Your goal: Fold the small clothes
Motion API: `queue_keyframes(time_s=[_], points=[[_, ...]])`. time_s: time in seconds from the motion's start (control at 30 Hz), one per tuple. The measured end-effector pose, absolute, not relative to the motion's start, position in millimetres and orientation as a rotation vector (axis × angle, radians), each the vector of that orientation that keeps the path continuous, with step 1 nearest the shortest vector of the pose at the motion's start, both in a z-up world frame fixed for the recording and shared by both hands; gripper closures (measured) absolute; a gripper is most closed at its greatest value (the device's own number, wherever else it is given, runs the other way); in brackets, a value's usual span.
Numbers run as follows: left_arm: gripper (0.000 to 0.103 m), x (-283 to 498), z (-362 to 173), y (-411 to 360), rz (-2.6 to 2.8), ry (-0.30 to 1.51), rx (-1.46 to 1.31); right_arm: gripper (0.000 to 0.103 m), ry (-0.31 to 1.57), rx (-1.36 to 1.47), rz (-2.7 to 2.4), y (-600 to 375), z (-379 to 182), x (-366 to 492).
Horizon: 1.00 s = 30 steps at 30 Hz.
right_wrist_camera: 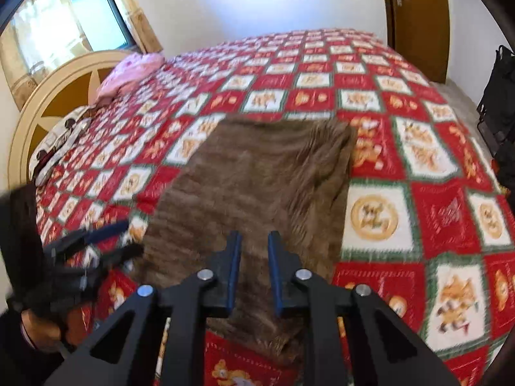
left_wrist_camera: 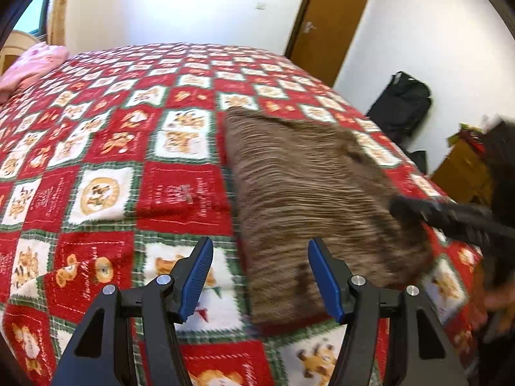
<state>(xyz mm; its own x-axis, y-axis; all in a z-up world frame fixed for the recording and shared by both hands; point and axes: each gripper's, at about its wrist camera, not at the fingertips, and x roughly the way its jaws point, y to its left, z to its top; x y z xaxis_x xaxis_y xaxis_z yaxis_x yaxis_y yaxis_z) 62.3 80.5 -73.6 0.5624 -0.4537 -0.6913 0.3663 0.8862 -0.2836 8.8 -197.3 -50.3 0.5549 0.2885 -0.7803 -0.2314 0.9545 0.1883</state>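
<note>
While both cameras are looking down at it, a bed with a red, white and green checked blanket (left_wrist_camera: 106,148) is filling most of each view, its squares showing bear prints. At the head end, a cream round headboard (right_wrist_camera: 48,96) is standing against the wall, with a curtained window (right_wrist_camera: 64,16) above it. A brown wooden door (left_wrist_camera: 325,22) is showing in the far wall, and a black bag (left_wrist_camera: 402,103) is sitting on the floor just beside the bed. A pink pillow (left_wrist_camera: 32,64) is lying at the head end of the blanket.

Lying flat on the blanket, near the front edge, a brown ribbed garment (left_wrist_camera: 309,186) is spreading out as a rough rectangle, blurred in both views.

The left gripper (left_wrist_camera: 260,276) is hovering over the blanket with its blue pads wide apart and nothing between them; the garment's near left edge is lying just under the right-hand pad. The right gripper (right_wrist_camera: 254,273) is hanging over the near end of the garment, its blue pads standing a narrow gap apart, nothing pinched; the cloth is lying below them, not between. Each gripper is also showing as a dark blur at the edge of the other's view.
</note>
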Motion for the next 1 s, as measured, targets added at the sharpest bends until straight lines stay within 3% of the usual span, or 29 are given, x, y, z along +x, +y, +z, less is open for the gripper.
queue_keyframes(time_s=[0.1,0.23,0.4,0.47,0.63,0.9,1.0], points=[[0.041,65.9,-89.5,76.3,-0.445,0.882,-0.075,0.084,0.993,0.026,0.287,-201.7,-69.7,-5.8],[0.041,66.2,-106.0,72.7,-0.442,0.918,-0.076,0.102,1.039,0.07,0.271,-228.1,-90.0,-21.3],[0.04,69.1,-102.3,77.4,-0.444,0.927,-0.069,0.101,1.067,0.059,0.264,-231.6,-75.1,-20.3],[0.04,70.0,-96.8,80.8,-0.423,0.931,-0.069,0.09,1.015,0.036,0.261,-225.9,-57.8,-19.9],[0.04,80.3,-76.5,75.4,-0.373,0.878,-0.019,0.089,0.865,0.055,0.264,-212.7,-23.9,7.7],[0.04,91.3,-70.5,58.8,-0.345,0.853,0.034,0.089,0.931,-0.036,0.162,-196.8,-66.6,66.0],[0.04,94.9,-72.7,53.7,-0.349,0.861,0.038,0.094,0.98,0.01,0.121,-209.8,-85.8,76.6]])
